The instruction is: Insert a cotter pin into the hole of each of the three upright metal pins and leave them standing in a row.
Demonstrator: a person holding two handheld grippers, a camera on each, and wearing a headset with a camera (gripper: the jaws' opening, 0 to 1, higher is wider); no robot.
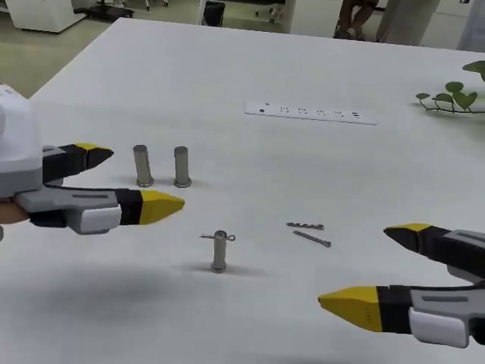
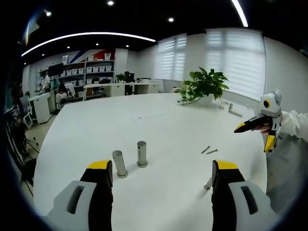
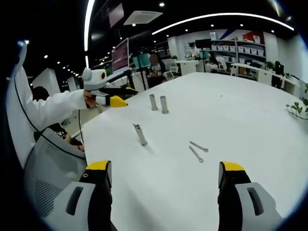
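White bench [image 1: 227, 76], broad and evenly lit. The left tongs [image 2: 161, 166] are held over its left side, released, jaws wide, nothing gripped. The right tongs [image 1: 353, 266] are held above the near edge at the right, likewise released and empty. A power strip [image 1: 311, 112] is seen lying flat toward the far edge.

Two bare metal pins [image 1: 143, 165] are stood side by side toward the left edge. In the left gripper view they are found just ahead of the left tongs, within the span of its jaws. A third pin [image 1: 220, 252] is stood alone closer to the near edge, well apart from the pair, with a fitted cotter pin [image 1: 220, 236] crossing its top (one of three judged done).

Two loose cotter pins [image 1: 305, 226] are laid flat mid-bench, close together, long axes roughly along the near edge. They are found ahead and leftward of the right tongs, which is judged the nearer. A pinch across the thin shank is likely called for.
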